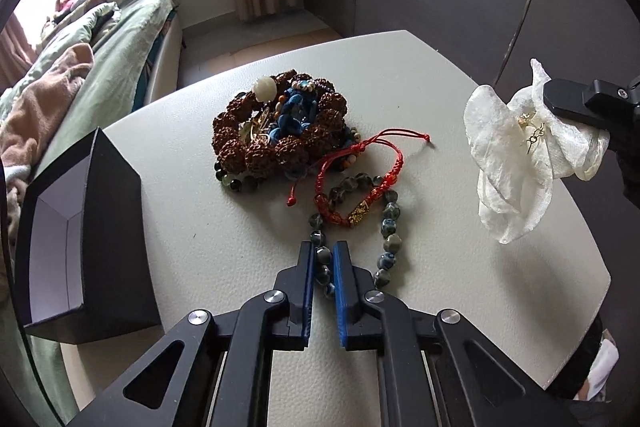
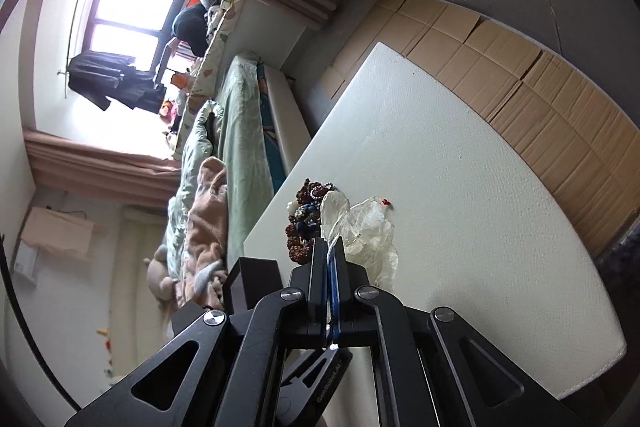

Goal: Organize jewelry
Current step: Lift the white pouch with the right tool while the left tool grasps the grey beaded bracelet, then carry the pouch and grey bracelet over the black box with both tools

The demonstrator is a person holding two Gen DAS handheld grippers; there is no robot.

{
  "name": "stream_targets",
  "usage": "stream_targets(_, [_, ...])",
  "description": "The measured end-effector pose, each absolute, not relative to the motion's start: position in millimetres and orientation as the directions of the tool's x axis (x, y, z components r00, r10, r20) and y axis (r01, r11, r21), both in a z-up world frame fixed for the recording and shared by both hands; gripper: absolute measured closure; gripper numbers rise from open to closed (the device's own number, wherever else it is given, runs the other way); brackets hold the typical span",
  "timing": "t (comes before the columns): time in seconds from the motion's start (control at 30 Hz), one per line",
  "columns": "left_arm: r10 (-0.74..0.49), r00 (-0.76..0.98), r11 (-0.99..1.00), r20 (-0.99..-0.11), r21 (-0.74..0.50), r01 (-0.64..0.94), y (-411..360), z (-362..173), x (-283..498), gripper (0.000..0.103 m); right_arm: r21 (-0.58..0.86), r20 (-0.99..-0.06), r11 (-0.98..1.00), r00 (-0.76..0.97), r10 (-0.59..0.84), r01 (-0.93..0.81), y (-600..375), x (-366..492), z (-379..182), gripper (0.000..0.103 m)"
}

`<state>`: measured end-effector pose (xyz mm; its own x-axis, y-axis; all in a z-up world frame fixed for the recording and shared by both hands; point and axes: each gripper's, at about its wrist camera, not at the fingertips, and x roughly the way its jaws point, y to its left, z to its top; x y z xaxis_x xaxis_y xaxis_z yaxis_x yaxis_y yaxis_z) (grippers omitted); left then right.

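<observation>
Closing narrowly around a strand of dark glassy beads (image 1: pixel 322 259), the left gripper (image 1: pixel 323 251) is pinching the near end of that necklace, its blue ribbed pads on either side of one smooth, faceted bead. I judge this as the start of a sorting step: the strand is being picked out of the jumble, and the next move is calling for a slow lift so the red braided cord bracelet (image 1: pixel 352 187) lying across its loop is not being dragged along. Off to the right, the right gripper (image 2: pixel 329 251) is clamping a white crinkled fabric flower (image 1: pixel 508 155), held above the pale grained tabletop (image 1: pixel 440 75); a small gold fitting is showing at its centre. Further back, a heap of knobbly brown seed beads (image 1: pixel 276 131) is sitting tangled with blue knotted cord. At the left edge, an open black box (image 1: pixel 104 227) with a white interior is standing ready, probably as the destination.
</observation>
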<state>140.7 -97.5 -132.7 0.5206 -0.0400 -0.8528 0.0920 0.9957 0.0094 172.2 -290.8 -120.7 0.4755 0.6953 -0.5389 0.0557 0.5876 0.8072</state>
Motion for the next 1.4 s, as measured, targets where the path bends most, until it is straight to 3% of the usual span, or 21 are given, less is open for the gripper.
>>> stream_targets(0.2, [-0.104, 0.549, 0.995, -0.829, -0.081, 0.066, -84, -115, 122, 0.094, 0.803, -0.544, 0.592, 0.477, 0.691, 0.058, -295, 163, -122, 0.099])
stream_targets(0.8, [-0.265, 0.738, 0.933, -0.621, -0.357, 0.035, -19, -40, 80, 0.095, 0.793, -0.495, 0.600, 0.461, 0.736, -0.107, -252, 141, -106, 0.099])
stream_targets(1.13, [-0.322, 0.751, 0.890, -0.576, -0.455, 0.033, 14, -34, 83, 0.095, 0.842, -0.412, 0.500, 0.360, 0.837, -0.201, -208, 147, -105, 0.099])
stream_targets(1.4, [-0.401, 0.771, 0.842, -0.495, -0.531, 0.098, 22, -24, 80, 0.095, 0.781, -0.516, 0.592, 0.326, 0.792, -0.202, -161, 154, -115, 0.099])
